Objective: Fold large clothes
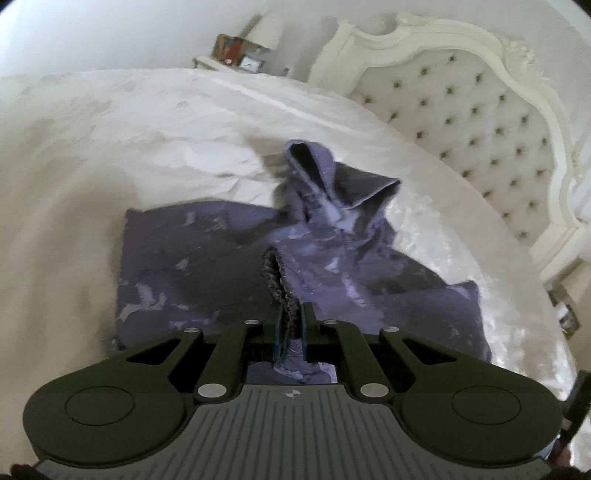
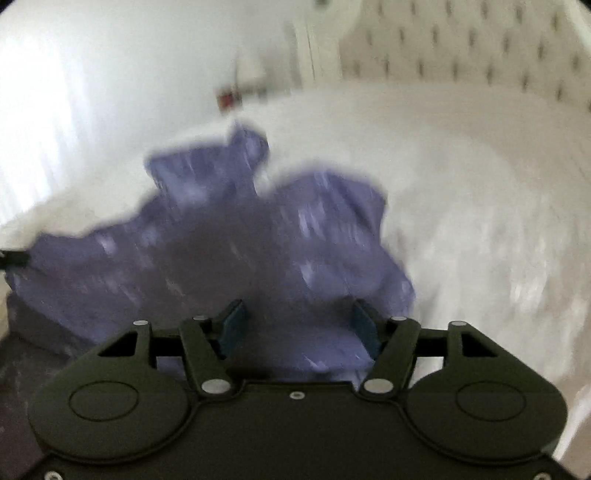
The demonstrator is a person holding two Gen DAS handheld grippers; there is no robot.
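Observation:
A large purple mottled garment lies on the white bed, partly flat, with a raised bunched part, perhaps a sleeve or hood, standing up at the far end. My left gripper is shut on a ribbed edge of the garment and holds it up. In the blurred right wrist view the garment spreads ahead. My right gripper is open, its jaws wide apart with purple cloth lying between them; I cannot tell if it touches the pads.
A cream tufted headboard stands at the right. A nightstand with a lamp, a picture frame and a small clock stands beyond the bed. The left gripper's tip shows at the far left of the right wrist view.

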